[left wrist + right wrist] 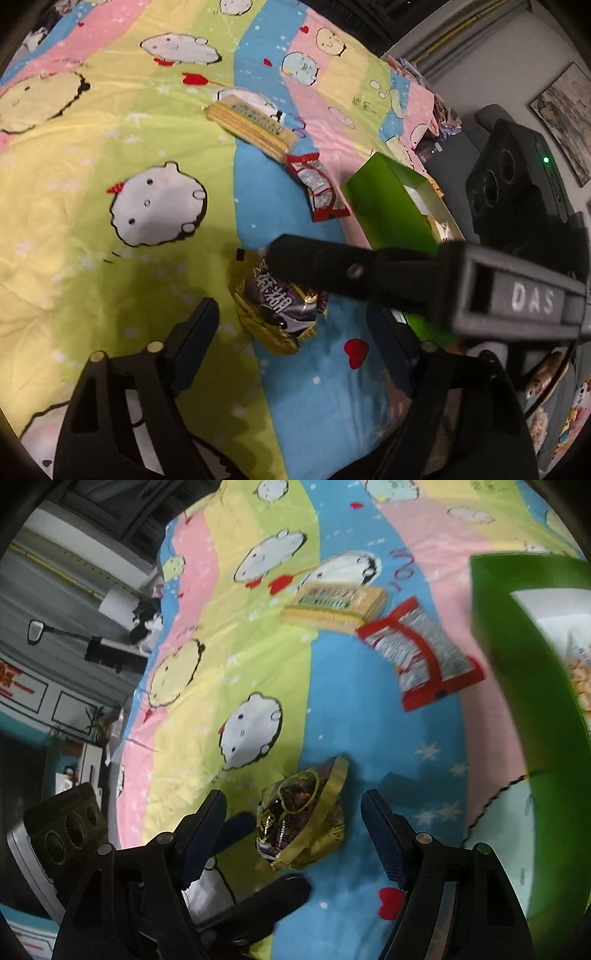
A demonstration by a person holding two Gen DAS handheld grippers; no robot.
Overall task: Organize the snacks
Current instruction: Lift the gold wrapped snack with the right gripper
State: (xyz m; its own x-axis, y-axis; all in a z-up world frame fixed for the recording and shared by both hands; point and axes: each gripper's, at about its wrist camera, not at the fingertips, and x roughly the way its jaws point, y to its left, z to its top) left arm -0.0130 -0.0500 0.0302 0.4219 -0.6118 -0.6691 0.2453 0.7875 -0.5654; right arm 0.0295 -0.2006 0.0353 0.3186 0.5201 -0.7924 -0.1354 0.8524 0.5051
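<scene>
A gold and brown snack packet [277,314] [299,823] lies on the cartoon bedspread [92,229]. My left gripper [295,339] stands open around it, and neither pad touches it. My right gripper [295,830] is open around the same packet, with a gap on each side. One of its fingers [314,269] reaches in from the right over the packet's top. In the right wrist view, the left gripper's dark fingers [284,886] sit close beside the packet. A red packet [317,188] [424,657] and a yellow wafer pack [251,122] [332,605] lie farther off.
An open green box [388,206] [517,701] with snacks inside stands on the bedspread to the right of the packets. The bed's edge drops to a room with cabinets [55,701] on one side and a framed picture [565,118] on a wall on the other.
</scene>
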